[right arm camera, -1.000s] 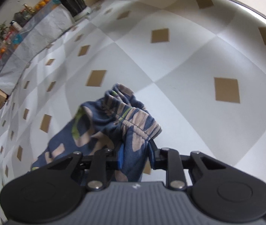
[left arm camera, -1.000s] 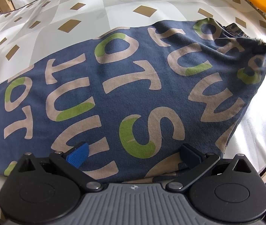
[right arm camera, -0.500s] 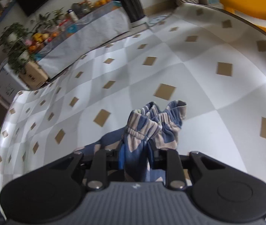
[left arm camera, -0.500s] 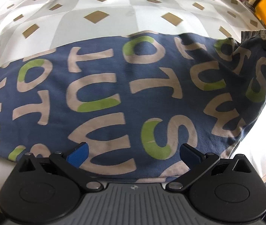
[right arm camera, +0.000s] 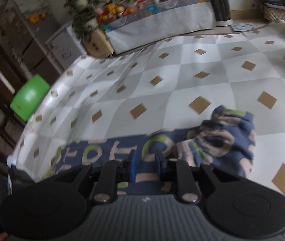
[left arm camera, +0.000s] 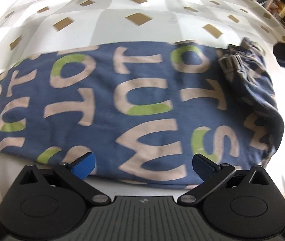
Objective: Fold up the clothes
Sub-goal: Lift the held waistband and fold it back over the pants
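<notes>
The garment [left arm camera: 142,108], a blue knit printed with big tan and green letters (trousers, judging by the gathered waistband), lies spread on the desk [left arm camera: 122,10] with its checked cloth of white squares and brown diamonds. In the left wrist view its long axis runs from 9 o'clock to 3 o'clock, with the bunched waistband [left arm camera: 240,58] at about 2 o'clock. The right wrist view shows that same bunch at 3 o'clock and the rest trailing off toward 9 o'clock.

The step in hand looks like a lengthwise fold, just laid over. The left claw [left arm camera: 143,165] hovers above the near hem with its blue pads wide apart and nothing between them. The right claw [right arm camera: 145,163] is nearly together and closing; blue cloth shows in the narrow gap, though I cannot tell whether the pads press on it.

Next, probably: flatten the rumpled waistband end, then take both ends at matching corners for the crosswise fold.
</notes>
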`<state>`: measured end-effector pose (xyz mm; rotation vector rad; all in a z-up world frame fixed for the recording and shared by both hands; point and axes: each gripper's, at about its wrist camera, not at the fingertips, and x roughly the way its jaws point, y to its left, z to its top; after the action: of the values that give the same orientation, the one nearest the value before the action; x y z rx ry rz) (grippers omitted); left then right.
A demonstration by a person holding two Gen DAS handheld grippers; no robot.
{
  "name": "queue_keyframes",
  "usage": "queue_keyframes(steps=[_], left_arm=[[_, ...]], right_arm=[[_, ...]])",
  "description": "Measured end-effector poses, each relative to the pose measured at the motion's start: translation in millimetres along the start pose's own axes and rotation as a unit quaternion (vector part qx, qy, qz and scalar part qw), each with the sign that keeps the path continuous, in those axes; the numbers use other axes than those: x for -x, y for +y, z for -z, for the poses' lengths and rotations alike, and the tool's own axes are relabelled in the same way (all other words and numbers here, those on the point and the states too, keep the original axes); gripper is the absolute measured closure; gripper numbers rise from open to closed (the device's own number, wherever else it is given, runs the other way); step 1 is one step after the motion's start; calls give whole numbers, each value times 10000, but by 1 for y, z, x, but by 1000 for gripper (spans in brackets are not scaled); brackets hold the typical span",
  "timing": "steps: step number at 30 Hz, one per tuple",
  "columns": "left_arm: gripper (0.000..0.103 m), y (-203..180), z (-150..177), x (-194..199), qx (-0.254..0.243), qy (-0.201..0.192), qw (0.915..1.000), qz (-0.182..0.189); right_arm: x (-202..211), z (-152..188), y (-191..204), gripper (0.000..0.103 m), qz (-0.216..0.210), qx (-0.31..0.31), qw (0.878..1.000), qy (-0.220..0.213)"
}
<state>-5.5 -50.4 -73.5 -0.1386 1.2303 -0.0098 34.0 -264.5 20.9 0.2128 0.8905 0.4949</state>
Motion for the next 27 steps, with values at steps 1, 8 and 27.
queue_keyframes(steps=[1, 8, 27], left_arm=[[0, 4, 1, -2, 42, 21, 10000, -15], [0, 5, 1, -2, 17, -39, 10000, 50], [0, 6, -10, -9, -218, -142, 9997, -39]], right_arm=[[-1, 2, 6, 84, 109, 92, 9999, -30], [-13, 3, -4, 56, 690, 274, 9972, 38], [-92, 2, -14, 33, 1327, 743, 9872, 480]])
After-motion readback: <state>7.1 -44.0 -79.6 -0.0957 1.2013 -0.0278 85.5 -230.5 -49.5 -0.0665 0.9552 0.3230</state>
